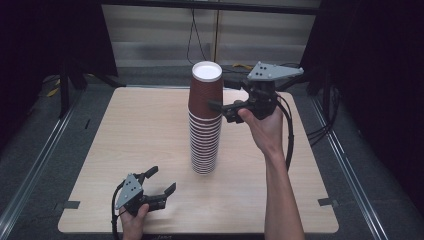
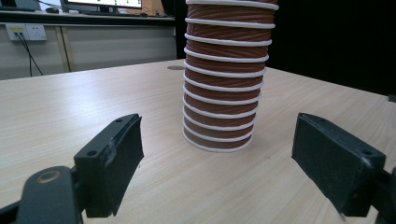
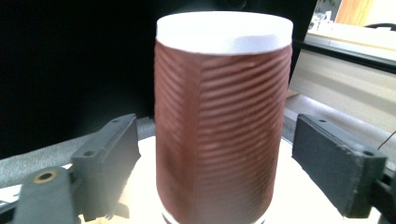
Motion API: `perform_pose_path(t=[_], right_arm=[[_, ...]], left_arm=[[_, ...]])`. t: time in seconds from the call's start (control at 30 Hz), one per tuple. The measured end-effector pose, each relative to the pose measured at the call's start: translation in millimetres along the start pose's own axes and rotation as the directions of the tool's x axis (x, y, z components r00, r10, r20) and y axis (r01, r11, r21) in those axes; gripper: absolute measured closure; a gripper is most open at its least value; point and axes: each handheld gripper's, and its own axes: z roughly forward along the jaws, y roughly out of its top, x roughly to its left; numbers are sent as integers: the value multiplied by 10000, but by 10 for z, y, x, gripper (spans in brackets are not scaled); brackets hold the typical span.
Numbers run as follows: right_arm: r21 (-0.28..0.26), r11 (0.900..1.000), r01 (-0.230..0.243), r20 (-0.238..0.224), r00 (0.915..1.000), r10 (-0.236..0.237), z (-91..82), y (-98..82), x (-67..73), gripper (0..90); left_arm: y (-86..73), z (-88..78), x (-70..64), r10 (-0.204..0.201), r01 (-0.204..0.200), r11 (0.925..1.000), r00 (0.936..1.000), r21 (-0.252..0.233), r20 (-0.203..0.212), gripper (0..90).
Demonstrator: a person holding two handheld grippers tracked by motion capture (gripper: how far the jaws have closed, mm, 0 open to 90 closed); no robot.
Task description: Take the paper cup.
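High view: tall cup stack (image 1: 205, 135) stands mid-table (image 1: 125, 135), top cup (image 1: 206, 90) not yet lifted off. Right gripper (image 1: 220, 109) is raised beside it, forearm reaching up from the near edge, jaws apart around the top cup. Left gripper (image 1: 162, 181) rests low at the near edge

Left gripper view: jaws wide, empty, facing the stack base (image 2: 219, 135)

Right gripper view: top cup (image 3: 224, 121) sits between spread jaws, pads clear of it; grip and lift remain

Worktop (image 1: 150, 130): pale wood laminate, rectangular, tape tabs at its edges. Floor (image 1: 30, 150): grey carpet with metal rails (image 1: 35, 165). Surround: black curtains (image 1: 45, 35), light wall panel (image 1: 160, 35), wall socket (image 2: 25, 31), hanging cable (image 1: 192, 37).
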Motion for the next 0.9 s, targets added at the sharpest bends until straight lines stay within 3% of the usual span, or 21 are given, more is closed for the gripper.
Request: perform_pose_path(t=[0.17,0.4,0.57,0.9], right_arm=[[490,9987,124,-199,9997,-114,157,79,-28,132],[451,9990,-68,-478,9988,89,252,172,-63,127],[749,9972,23,-470,9989,12,336,254,-56,138],[853,9960,248,-618,9979,-195,379,296,-68,153]], left_arm=[[-1,-3,4,-5,6,10000,10000,-27,44,161],[-1,-2,6,-19,19,10000,10000,-39,74,161],[-2,-5,6,6,-6,10000,10000,-42,74,161],[-2,-4,4,-12,12,10000,10000,-46,74,161]])
